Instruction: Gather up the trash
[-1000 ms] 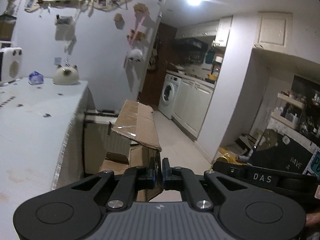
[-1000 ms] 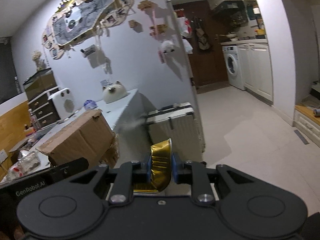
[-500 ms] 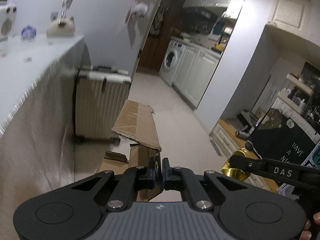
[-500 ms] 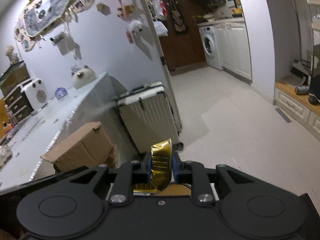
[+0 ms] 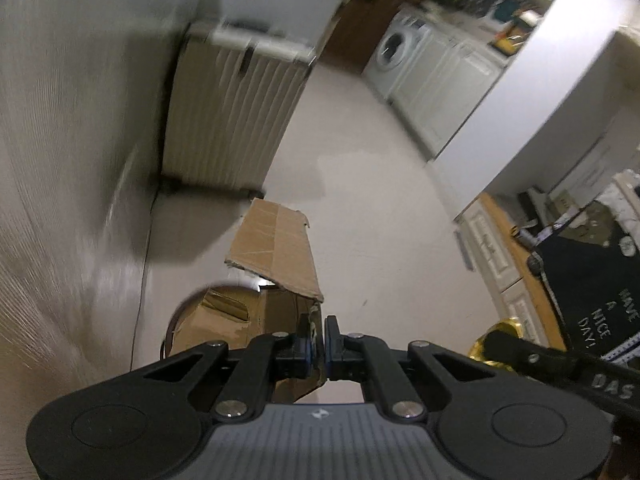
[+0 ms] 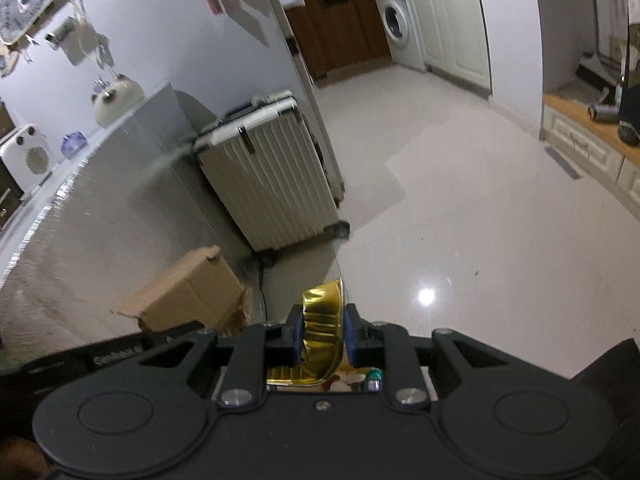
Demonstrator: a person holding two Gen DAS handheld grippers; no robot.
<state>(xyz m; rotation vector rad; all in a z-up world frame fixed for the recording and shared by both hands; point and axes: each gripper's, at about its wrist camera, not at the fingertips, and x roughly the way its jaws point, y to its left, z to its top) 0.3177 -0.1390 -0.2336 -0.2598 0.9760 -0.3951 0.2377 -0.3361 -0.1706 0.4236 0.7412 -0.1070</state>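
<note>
My left gripper (image 5: 316,334) is shut on the edge of a brown cardboard box (image 5: 276,252), which hangs from it over the pale floor with one flap sticking up. The same box (image 6: 188,296) shows at the lower left of the right wrist view, blurred. My right gripper (image 6: 323,326) is shut on a crumpled gold foil tray (image 6: 325,300), held upright between the blue pads. That foil tray (image 5: 500,330) and the right gripper's black body also show at the lower right of the left wrist view. A dark round rim (image 5: 180,320) lies under the box; what it is I cannot tell.
A cream ribbed suitcase (image 6: 272,176) stands against the cloth-draped table side (image 6: 100,216). A washing machine (image 6: 396,24) and white cabinets line the far wall. A black sign reading "have a nice day" (image 5: 592,280) leans on a low wooden-topped unit at the right. Shiny tile floor (image 6: 460,220) spreads ahead.
Both hands have sunk and tipped downward. The table top and wall decorations slid out of the left view; floor and suitcase now fill it. Both grips are unchanged.
</note>
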